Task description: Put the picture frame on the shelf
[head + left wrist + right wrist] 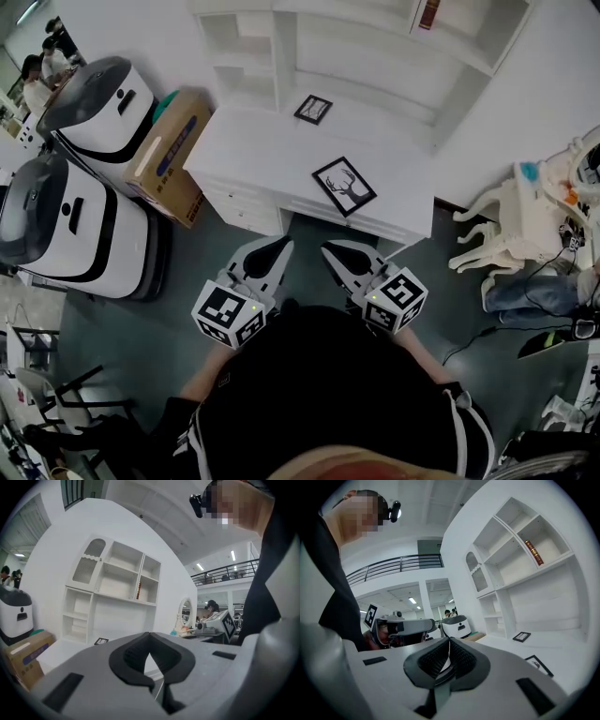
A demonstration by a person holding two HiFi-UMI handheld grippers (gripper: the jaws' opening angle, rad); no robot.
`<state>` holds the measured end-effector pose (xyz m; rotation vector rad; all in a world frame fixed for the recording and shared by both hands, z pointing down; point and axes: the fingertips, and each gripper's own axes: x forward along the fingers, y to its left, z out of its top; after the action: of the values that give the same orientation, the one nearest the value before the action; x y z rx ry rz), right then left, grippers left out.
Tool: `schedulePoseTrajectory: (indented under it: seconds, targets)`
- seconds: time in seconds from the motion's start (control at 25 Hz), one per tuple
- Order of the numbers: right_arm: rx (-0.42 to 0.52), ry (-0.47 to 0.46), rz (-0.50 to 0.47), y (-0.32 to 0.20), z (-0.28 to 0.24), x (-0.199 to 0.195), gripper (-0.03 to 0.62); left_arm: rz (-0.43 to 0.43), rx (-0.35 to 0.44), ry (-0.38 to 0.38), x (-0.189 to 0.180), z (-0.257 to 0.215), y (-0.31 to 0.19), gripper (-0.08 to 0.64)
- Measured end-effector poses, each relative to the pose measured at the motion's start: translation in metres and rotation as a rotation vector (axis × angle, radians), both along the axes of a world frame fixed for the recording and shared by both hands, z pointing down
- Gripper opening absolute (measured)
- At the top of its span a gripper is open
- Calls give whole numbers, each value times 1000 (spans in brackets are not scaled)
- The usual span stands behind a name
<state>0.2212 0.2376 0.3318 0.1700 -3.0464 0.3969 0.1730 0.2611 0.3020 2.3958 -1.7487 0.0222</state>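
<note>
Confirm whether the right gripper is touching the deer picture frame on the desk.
Apart. The head view shows the right gripper short of the desk, with bare desktop between it and the deer picture frame.

Two picture frames (344,186) (313,109), two hand-held grippers (279,247) (332,253), two white machines (98,108) (56,225), one cardboard box (173,155)

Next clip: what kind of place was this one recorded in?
Probably a big indoor lab or test hall with a mock home corner: a white desk and shelf unit stand beside large white machines, cables trail over the floor, and a railed upper gallery shows behind.
</note>
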Motion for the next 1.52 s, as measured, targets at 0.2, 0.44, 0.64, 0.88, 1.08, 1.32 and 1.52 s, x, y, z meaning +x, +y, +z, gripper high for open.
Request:
schedulePoseTrajectory:
  seconds: [0.2,0.44,0.64,0.88,1.08,1.32,1.52]
  targets:
    - [-1,11,-47,-13,7,-68,21,2,-44,13,-59,14,-24,3]
    - [-92,77,17,-43,31,-87,20,57,-96,60,-79,33,-52,3]
    - [-102,101,42,-69,40,-94,21,82,-128,84,-87,47,-78,3]
    - [-107,101,61,-113,44,-93,21,81,-154,85,-90,55,-119,3]
    - [-135,113,97,-166,56,-79,21,106,-199,104,-78,67,-171,3]
    - [-191,105,145,-236,75,-53,21,147,-270,82,-58,77,-240,3]
    - [-195,113,123,-291,86,-41,21,126,-302,72,-46,84,-286,3]
